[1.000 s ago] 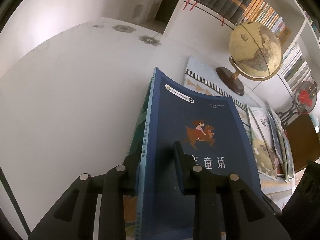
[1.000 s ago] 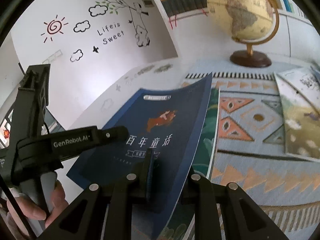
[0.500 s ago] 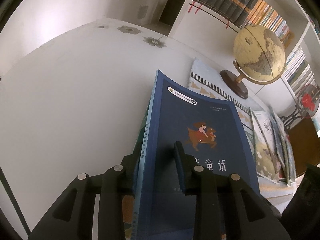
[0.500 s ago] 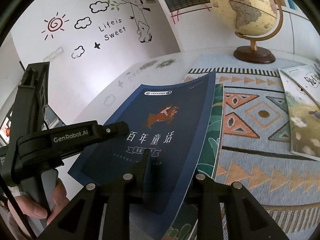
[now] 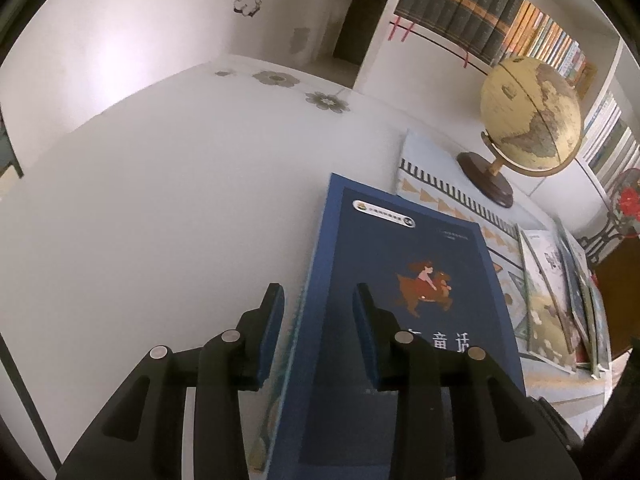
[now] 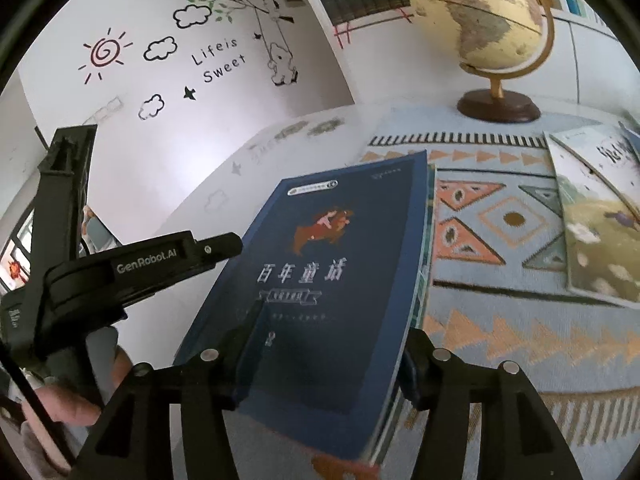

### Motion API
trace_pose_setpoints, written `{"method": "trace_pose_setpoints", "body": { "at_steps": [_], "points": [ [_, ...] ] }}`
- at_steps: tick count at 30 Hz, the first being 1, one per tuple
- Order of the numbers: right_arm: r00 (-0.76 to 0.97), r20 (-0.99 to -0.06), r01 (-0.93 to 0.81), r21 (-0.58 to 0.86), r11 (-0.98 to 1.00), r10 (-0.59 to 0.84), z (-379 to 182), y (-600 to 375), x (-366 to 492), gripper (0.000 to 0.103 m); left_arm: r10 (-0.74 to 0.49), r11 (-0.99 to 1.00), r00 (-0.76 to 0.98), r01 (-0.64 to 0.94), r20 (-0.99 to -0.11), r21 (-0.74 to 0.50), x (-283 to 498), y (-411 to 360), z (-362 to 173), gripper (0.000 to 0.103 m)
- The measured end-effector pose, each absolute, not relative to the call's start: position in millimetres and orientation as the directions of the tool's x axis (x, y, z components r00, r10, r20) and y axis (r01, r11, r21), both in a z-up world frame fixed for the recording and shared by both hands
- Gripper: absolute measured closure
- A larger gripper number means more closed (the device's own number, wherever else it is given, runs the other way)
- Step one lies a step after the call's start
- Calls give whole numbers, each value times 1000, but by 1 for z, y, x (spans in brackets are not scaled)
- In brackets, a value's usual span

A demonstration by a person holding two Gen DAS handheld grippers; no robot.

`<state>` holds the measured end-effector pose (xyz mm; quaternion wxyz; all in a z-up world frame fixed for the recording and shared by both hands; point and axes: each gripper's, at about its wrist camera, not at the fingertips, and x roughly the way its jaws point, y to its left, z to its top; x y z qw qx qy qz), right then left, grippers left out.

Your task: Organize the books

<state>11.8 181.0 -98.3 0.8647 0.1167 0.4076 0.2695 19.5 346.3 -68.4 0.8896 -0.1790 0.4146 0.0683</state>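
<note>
Two grippers straddle the blue book (image 6: 332, 280), which lies on a green book near the globe (image 5: 528, 120). I judge squaring up finished: left gripper (image 5: 316, 320) and right gripper (image 6: 324, 364) both gape, gripping nothing. Next, withdraw cleanly.

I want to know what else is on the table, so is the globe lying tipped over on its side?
No, the globe stands upright on its round wooden base beyond the blue book.

Both tools, left (image 5: 316, 330) and right (image 6: 324, 356), gape.
</note>
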Motion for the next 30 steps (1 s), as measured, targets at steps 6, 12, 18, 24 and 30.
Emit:
{"method": "trace_pose_setpoints", "body": {
  "at_steps": [6, 12, 18, 24, 30],
  "points": [
    [506, -689, -286, 434, 854, 519, -102, 169, 15, 47, -25, 914, 616, -306, -788, -268, 21, 354, -78, 71],
    [495, -715, -317, 381, 869, 494, -99, 179, 7, 44, -33, 919, 609, -293, -792, -264, 23, 351, -80, 71],
    [485, -714, -323, 392, 862, 506, -100, 177, 7, 44, -61, 918, 608, -277, -792, -283, 23, 349, -81, 69],
    [497, -708, -310, 396, 864, 502, -98, 175, 7, 44, -38, 926, 615, -275, -787, -259, 20, 344, -79, 69],
    [546, -622, -277, 499, 821, 561, -81, 145, 12, 44, -58, 926, 699, -228, -712, -299, 13, 348, -66, 69]
  ]
}}
